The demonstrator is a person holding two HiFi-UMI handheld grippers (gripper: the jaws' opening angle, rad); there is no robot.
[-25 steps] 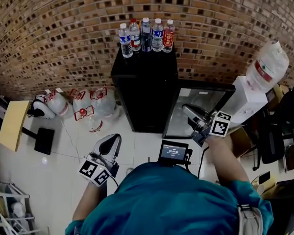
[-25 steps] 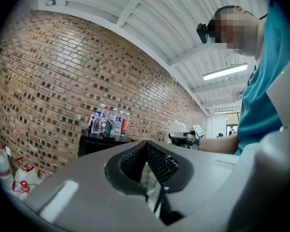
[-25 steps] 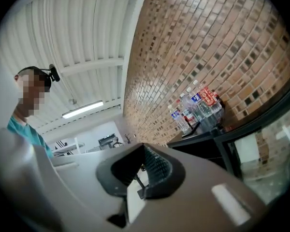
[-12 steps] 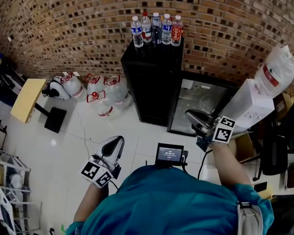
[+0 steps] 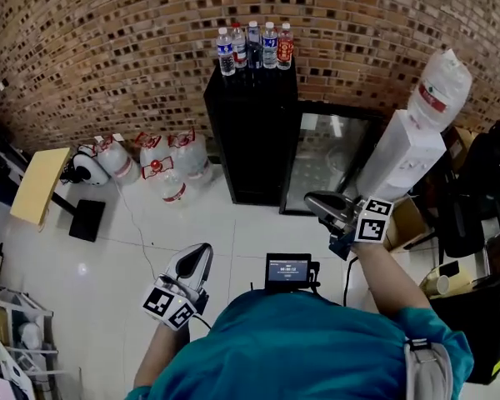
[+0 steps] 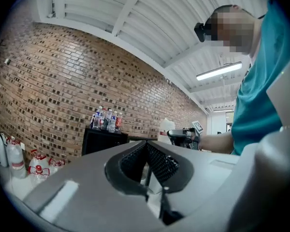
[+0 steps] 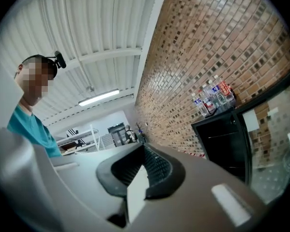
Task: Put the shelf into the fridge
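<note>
A black fridge (image 5: 254, 140) stands against the brick wall, its glass door (image 5: 329, 161) swung open to the right. I see no shelf in any view. My left gripper (image 5: 200, 251) hangs over the white floor, low and left of the fridge, shut with nothing in it. My right gripper (image 5: 311, 200) is in front of the open door's lower edge, also shut and empty. In the left gripper view the jaws (image 6: 146, 145) meet at the tips; the fridge (image 6: 104, 139) is far behind. The right gripper view shows closed jaws (image 7: 144, 148) and the fridge (image 7: 224, 139) at the right.
Several drink bottles (image 5: 254, 47) stand on the fridge top. A white water dispenser (image 5: 408, 148) stands right of the door, with a cardboard box (image 5: 404, 223) at its foot. Water jugs (image 5: 162, 161) lie on the floor to the left. A small screen (image 5: 287, 271) sits before my chest.
The head view has swung about, so the fridge sits differently in the picture. Both grippers stay shut and keep about the same places before my body.
</note>
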